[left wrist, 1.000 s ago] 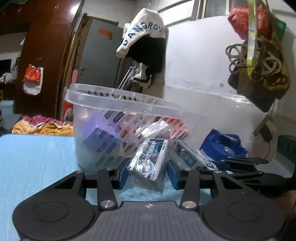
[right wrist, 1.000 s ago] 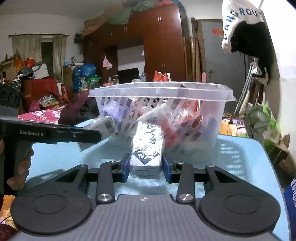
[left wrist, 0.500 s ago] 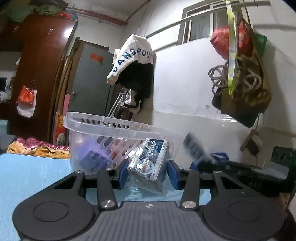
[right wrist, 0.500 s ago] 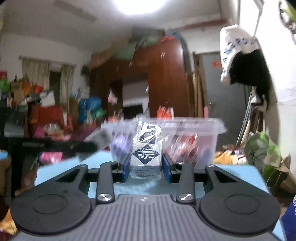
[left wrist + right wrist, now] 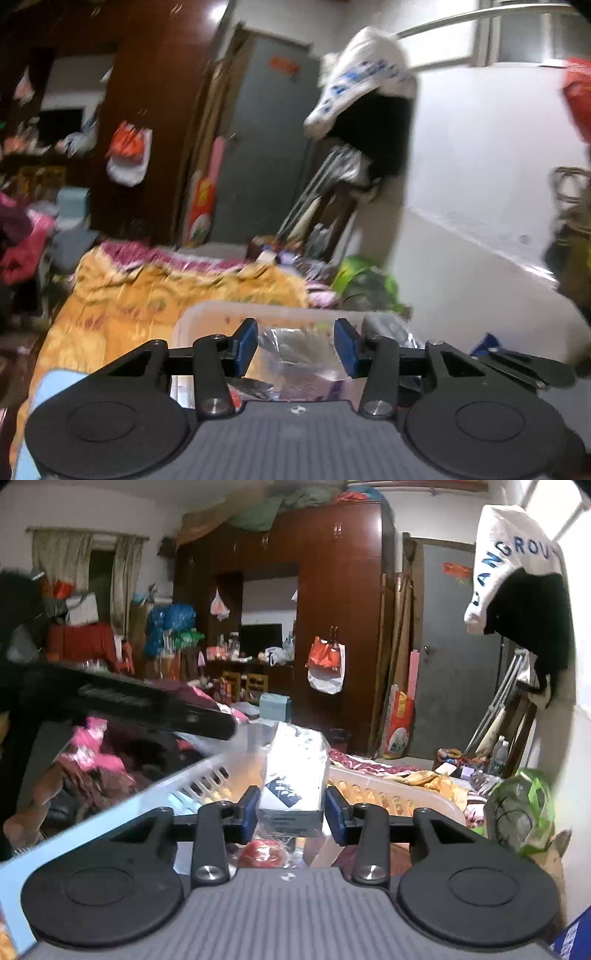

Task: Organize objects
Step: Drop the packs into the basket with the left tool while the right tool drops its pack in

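Both grippers hang over the clear slotted basket (image 5: pixel 207 310) (image 5: pixel 207 771), which holds several packets. My left gripper (image 5: pixel 295 347) has its jaws opening; a clear-wrapped packet (image 5: pixel 295 350), blurred, sits low between the blue pads and looks loose. My right gripper (image 5: pixel 291 808) has a white box with a dark blue print (image 5: pixel 291 775) upright between its pads; the jaws are starting to open, but both pads still touch the box. The left gripper shows as a black bar (image 5: pixel 129 701) in the right wrist view. In the left wrist view, the right gripper's body (image 5: pixel 517 365) is at the right.
A light blue tabletop (image 5: pixel 22 886) lies under the basket. Beyond are a yellow and pink quilt (image 5: pixel 166 295), a green bag (image 5: pixel 521 812) at the right wall, a white wall (image 5: pixel 480 221) with hanging clothes, and a dark wardrobe (image 5: pixel 332 627).
Both grippers rose from table level beside the basket to above its rim. The left packet now sits lower between the pads. The right box keeps its place.
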A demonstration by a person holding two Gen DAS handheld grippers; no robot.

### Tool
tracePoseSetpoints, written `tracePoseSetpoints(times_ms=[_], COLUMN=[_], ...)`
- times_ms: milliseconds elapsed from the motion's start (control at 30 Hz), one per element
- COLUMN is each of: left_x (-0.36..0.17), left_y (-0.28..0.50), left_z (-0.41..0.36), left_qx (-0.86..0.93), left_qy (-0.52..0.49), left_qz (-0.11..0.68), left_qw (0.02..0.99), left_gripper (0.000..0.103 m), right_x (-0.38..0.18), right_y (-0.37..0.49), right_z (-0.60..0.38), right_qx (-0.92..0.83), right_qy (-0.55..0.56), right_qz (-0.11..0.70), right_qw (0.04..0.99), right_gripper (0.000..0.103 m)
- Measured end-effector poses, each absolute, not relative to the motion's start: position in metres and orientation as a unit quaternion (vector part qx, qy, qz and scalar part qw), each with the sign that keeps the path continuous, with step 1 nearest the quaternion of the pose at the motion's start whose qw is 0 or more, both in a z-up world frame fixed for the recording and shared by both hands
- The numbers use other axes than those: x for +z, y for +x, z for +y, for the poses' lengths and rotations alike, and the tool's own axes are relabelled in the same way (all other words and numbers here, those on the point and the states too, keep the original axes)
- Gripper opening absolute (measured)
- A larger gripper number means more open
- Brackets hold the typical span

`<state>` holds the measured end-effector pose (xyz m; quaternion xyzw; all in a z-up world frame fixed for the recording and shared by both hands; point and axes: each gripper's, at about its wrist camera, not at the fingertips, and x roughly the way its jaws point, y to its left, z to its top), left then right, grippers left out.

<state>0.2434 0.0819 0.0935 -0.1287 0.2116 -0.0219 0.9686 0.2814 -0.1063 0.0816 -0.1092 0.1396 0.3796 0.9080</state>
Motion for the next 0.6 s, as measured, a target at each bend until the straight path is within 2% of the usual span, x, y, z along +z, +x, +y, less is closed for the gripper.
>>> tracePoseSetpoints(times_ms=[33, 67, 100, 167, 200, 233, 300, 400, 500, 600], left_x=[0.089, 0.086, 0.083, 0.083, 0.086, 0.088, 0.092, 0.094, 0.092, 0.09], left_y=[0.251, 0.253, 0.251, 0.236, 0.226, 0.218, 0.198, 0.18, 0.173, 0.171], left_z=[0.083, 0.085, 0.088, 0.092, 0.092, 0.09, 0.086, 0.08, 0.078, 0.081], left_qx=[-0.014, -0.004, 0.003, 0.004, 0.007, 0.015, 0.04, 0.071, 0.065, 0.043], left_qy=[-0.132, -0.14, -0.148, -0.152, -0.146, -0.137, -0.116, -0.083, -0.063, -0.077], left_qz=[0.22, 0.221, 0.213, 0.183, 0.165, 0.153, 0.124, 0.105, 0.13, 0.16], left_qw=[0.966, 0.965, 0.966, 0.971, 0.975, 0.979, 0.985, 0.989, 0.987, 0.983], left_gripper=[0.064, 0.076, 0.082, 0.089, 0.098, 0.102, 0.103, 0.103, 0.103, 0.103], right_x=[0.077, 0.073, 0.071, 0.071, 0.074, 0.077, 0.081, 0.086, 0.083, 0.076], right_y=[0.283, 0.284, 0.286, 0.281, 0.273, 0.267, 0.253, 0.245, 0.241, 0.228], right_z=[-0.102, -0.1, -0.1, -0.107, -0.118, -0.128, -0.149, -0.171, -0.176, -0.182], right_qx=[0.375, 0.374, 0.368, 0.354, 0.354, 0.352, 0.34, 0.327, 0.266, 0.247], right_qy=[-0.12, -0.126, -0.128, -0.13, -0.122, -0.11, -0.083, -0.053, -0.066, -0.092], right_qz=[0.131, 0.121, 0.12, 0.113, 0.098, 0.085, 0.061, 0.086, 0.141, 0.137], right_qw=[0.91, 0.911, 0.913, 0.919, 0.922, 0.926, 0.935, 0.94, 0.951, 0.955], right_gripper=[0.061, 0.07, 0.082, 0.084, 0.093, 0.103, 0.103, 0.103, 0.103, 0.103])
